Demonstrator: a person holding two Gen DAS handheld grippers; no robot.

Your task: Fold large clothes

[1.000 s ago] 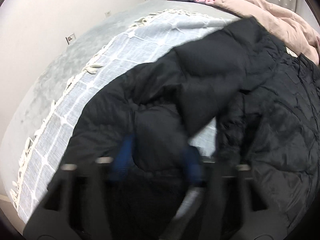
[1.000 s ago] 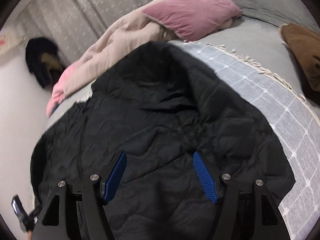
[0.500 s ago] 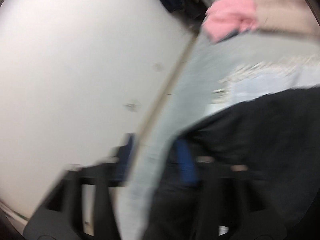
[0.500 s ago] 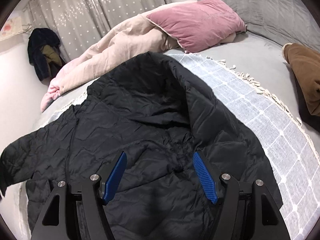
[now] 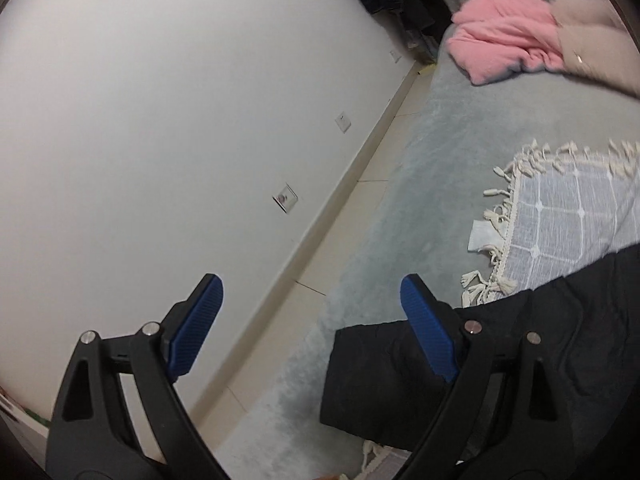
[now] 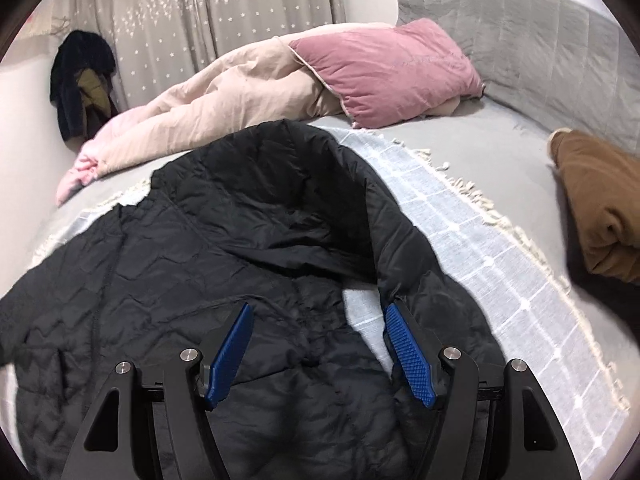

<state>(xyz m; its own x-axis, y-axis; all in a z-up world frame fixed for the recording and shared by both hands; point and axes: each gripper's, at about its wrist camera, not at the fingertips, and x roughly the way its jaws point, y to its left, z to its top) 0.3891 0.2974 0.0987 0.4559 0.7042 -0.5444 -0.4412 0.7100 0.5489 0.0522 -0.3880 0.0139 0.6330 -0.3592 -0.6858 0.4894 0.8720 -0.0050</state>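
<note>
The bed [image 6: 480, 136] carries a checked throw [image 6: 500, 280], and on it lies the black quilted jacket [image 6: 200, 272], spread with the hood up. Both tools gape wide and empty – the right tool [image 6: 320, 344] above the jacket, the left tool [image 5: 316, 332] beside its sleeve [image 5: 372, 376]. I would pinch the cuff fully, then fold inward. No readable writing.

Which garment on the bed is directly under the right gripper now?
The black quilted jacket, spread flat beneath the open right gripper. The folded brown garment lies apart at the bed's right edge.
</note>
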